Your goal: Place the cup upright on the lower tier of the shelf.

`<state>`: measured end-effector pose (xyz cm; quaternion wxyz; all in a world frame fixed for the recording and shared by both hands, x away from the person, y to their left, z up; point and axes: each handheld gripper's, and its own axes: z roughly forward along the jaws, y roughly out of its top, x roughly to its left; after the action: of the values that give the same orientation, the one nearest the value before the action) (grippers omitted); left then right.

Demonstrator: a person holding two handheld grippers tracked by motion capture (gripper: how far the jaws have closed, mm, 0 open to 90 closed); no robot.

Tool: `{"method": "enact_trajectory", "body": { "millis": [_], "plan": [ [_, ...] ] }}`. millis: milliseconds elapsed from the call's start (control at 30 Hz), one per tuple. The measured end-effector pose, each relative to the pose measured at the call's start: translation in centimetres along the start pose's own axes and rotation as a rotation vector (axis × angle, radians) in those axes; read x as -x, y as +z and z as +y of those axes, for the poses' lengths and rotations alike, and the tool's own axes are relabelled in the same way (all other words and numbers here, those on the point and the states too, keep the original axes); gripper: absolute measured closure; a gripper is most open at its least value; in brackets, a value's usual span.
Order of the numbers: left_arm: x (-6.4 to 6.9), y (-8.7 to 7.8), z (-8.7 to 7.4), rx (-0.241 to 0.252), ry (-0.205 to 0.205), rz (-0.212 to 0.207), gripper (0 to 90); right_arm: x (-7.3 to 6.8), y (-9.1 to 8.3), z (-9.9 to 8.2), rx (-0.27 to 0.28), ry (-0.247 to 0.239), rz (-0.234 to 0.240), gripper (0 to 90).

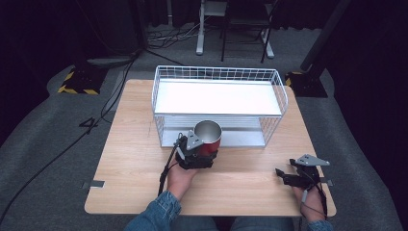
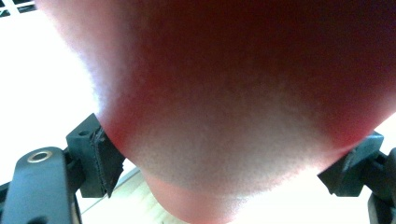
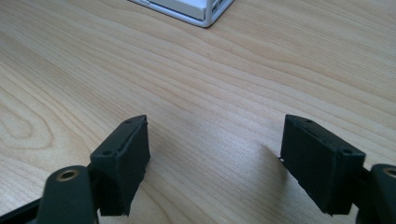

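A red metal cup (image 1: pixel 209 137) with a shiny silver inside is held upright just in front of the white wire rack (image 1: pixel 219 105). My left gripper (image 1: pixel 197 153) is shut on the cup's lower body. In the left gripper view the red cup (image 2: pixel 243 102) looms close and blurred, with a black pad (image 2: pixel 98 158) pressed to each side of it. My right gripper (image 1: pixel 285 177) rests low near the table's front right edge. Its jaws stand open over bare wood in the right gripper view, the right gripper (image 3: pixel 217 161) holding nothing.
The two-level white wire rack stands at the back middle of the wooden table (image 1: pixel 134 159). One corner of the rack's base (image 3: pixel 196 11) shows ahead of my right gripper. Cables and chair legs lie on the grey floor (image 1: pixel 48 144) beyond the table.
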<state>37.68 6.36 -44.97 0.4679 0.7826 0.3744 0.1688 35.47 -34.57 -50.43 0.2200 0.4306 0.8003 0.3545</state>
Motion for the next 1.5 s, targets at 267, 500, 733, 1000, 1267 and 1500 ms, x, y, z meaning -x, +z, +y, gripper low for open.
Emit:
{"method": "enact_trajectory", "body": {
  "millis": [267, 500, 733, 1000, 1267, 1500],
  "plan": [
    [-1.0, 1.7, 1.1, -0.002, -0.001, 0.032, 16.6, 0.0, 0.0, 0.0, 0.002, -0.005, -0.002, 24.8],
    [-1.5, 2.8, 1.9, 0.01, -0.016, 0.047, 16.5, -0.1, 0.0, 0.0, 0.004, -0.011, -0.003, 24.9],
    [-1.9, 4.4, 2.7, 0.03, -0.005, 0.083, 16.5, -0.1, 0.0, 0.0, 0.005, -0.016, -0.004, 25.1],
    [-1.5, 5.3, 2.5, 0.086, 0.022, 0.115, 16.5, -0.2, 0.0, 0.0, 0.007, -0.018, -0.002, 25.3],
    [-1.8, 6.5, 2.0, 0.063, -0.01, 0.11, 16.5, -0.2, 0.0, 0.0, 0.007, -0.024, -0.002, 25.3],
    [-2.6, 7.4, 2.0, 0.062, -0.05, 0.146, 16.5, -0.2, 0.0, 0.0, 0.006, -0.022, 0.0, 25.3]
  ]
}}
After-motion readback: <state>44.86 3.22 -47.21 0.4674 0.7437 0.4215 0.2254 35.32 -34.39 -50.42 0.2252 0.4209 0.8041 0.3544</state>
